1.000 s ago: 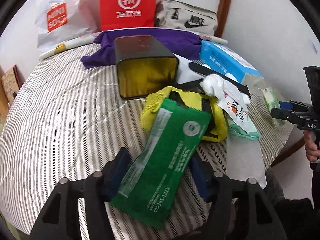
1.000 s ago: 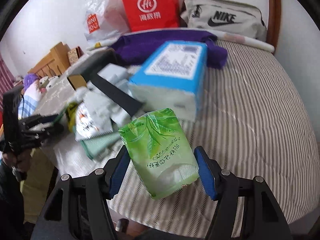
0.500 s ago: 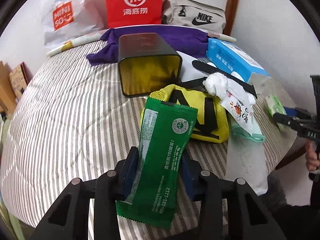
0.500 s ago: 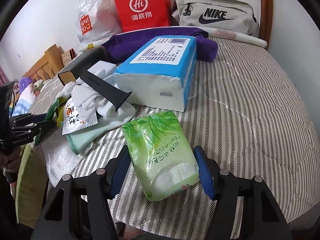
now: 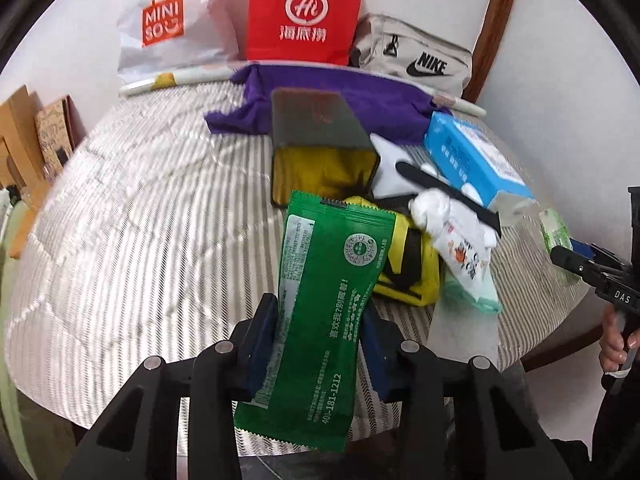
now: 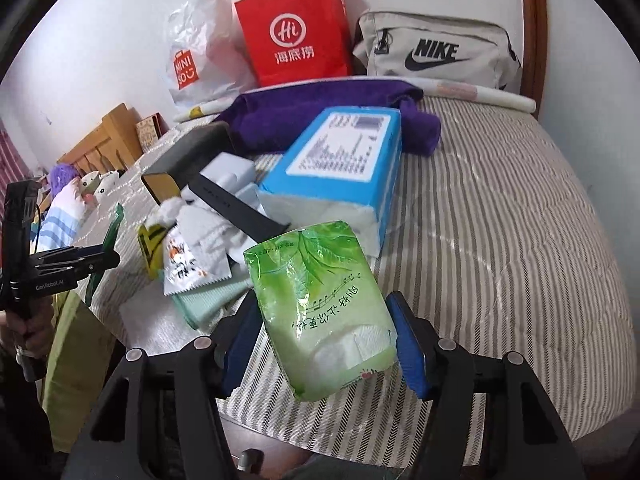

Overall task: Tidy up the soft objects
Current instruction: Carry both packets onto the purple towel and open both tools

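Note:
My left gripper (image 5: 320, 320) is shut on a dark green foil packet (image 5: 328, 280) and holds it lengthwise, lifted off the striped quilt (image 5: 140, 220). My right gripper (image 6: 320, 308) is shut on a light green tissue pack (image 6: 320, 280), raised just above the quilt's near edge. Between them lies a pile: a yellow pouch (image 5: 412, 272), a white printed sachet (image 5: 460, 244), a mint cloth (image 5: 476, 296) and a black strap (image 5: 440, 188). A dark tin (image 5: 320, 148) lies on its side, its gold inside facing me. A blue tissue box (image 6: 340, 160) sits behind the pile.
A purple cloth (image 5: 360, 96) is spread behind the tin. Against the wall stand a red paper bag (image 5: 304, 12), a white Miniso bag (image 5: 168, 28) and a beige Nike bag (image 6: 436, 52). A wooden bed frame (image 6: 532, 20) rises at the right. A person's hand (image 5: 616, 340) grips the right handle.
The left jaws closed on the green packet, then lifted it and turned it more upright. The right gripper rose a little with the tissue pack still in it.

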Demonstrator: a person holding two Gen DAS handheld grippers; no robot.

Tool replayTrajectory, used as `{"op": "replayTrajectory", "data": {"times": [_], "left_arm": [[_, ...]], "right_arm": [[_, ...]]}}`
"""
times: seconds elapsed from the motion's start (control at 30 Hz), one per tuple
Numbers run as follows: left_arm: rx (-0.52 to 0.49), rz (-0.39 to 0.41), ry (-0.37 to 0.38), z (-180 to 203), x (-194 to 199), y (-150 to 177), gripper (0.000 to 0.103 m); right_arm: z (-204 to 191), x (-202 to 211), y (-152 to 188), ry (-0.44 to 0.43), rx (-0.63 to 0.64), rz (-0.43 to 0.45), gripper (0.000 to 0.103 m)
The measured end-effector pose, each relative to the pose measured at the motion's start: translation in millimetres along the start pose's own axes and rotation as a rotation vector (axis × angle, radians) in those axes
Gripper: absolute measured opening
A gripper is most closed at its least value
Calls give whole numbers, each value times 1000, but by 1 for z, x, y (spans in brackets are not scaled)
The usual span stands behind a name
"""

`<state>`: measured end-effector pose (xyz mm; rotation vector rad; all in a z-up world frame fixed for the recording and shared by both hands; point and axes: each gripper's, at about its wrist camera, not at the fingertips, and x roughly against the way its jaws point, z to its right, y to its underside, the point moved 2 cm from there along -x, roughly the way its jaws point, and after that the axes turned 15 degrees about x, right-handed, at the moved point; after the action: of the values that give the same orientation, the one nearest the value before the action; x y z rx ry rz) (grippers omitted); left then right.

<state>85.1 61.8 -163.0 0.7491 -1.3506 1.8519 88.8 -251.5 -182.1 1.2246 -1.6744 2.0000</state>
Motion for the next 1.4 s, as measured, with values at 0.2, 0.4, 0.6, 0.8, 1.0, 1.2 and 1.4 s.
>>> {"op": "replayTrajectory", "data": {"times": [0.2,0.4,0.6,0.8,1.0,1.2,1.4], "left_arm": [[19,36,16,5,17,-19,38],[30,68,36,14,26,-45,38],[41,71,37,22,21,-70,38],[78,65,36,26,12,-97,38],[164,47,45,17,-5,-129,38],[196,27,27,19,-30,-164,38],[229,-26,48,23,-66,-196,38]], "right_arm": [[-5,8,-20,4,21,24,62],[-4,16,-42,5,36,55,62],[4,17,-65,36,56,73,62],[17,9,-93,50,66,85,62],[34,-10,-129,61,81,85,62],[53,-37,-164,50,76,73,62],[70,-68,-189,36,81,49,62]]}}
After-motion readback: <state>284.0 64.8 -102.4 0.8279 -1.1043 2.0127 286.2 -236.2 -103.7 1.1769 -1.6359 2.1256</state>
